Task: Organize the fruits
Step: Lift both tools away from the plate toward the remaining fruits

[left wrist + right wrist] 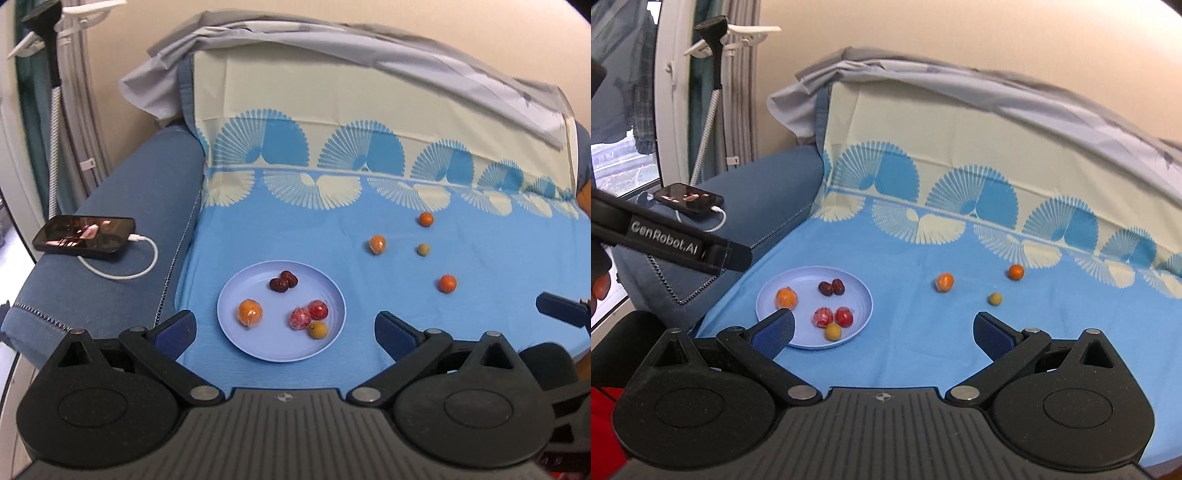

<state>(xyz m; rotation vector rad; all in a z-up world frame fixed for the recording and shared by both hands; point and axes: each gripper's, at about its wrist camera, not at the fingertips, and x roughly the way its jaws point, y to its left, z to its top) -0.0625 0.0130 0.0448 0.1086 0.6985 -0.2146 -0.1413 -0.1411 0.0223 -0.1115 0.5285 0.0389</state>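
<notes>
Both claws, left (284,326) and right (884,328), gape empty; plate (236,295) half filled, next a loose orange (447,283) needs grasping.

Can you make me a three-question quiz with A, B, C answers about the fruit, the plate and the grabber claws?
1. Where is the phone?
A. on the plate
B. on the sofa arm
C. on the blue cloth

2. How many fruits lie loose on the cloth, off the plate?
A. four
B. one
C. nine

3. How is the left gripper?
A. shut on an orange
B. shut on nothing
C. open

Answers:
1 B, it rests on the arm with its cable plugged in.
2 A, three orange ones and a small yellow-green one.
3 C, its fingers stand wide apart, holding nothing.
</notes>
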